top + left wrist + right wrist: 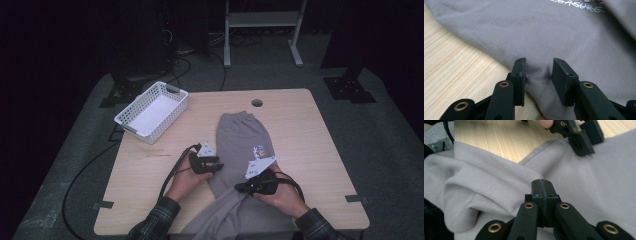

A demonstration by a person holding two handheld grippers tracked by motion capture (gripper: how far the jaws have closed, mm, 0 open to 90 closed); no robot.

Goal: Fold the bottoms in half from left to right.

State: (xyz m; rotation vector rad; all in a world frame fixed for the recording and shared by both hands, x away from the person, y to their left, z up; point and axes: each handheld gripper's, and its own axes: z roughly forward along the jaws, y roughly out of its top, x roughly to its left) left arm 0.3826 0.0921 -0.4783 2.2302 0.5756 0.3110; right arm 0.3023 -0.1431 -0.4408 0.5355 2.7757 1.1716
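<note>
On the left, the left gripper (216, 165) sits at the near-left edge of the grey sweatpants (243, 137), its jaws standing apart with a ridge of cloth rising between the pads, not visibly squeezed. The garment looks soft, light and floppy, so it should be taken by a hem or a gathered fold, and its long axis runs from the waistband at the far end toward the person and over the table's (150, 180) near edge. On the right, the right gripper (240, 188) has its jaws pressed together, pinching a fold of the fabric.
</note>
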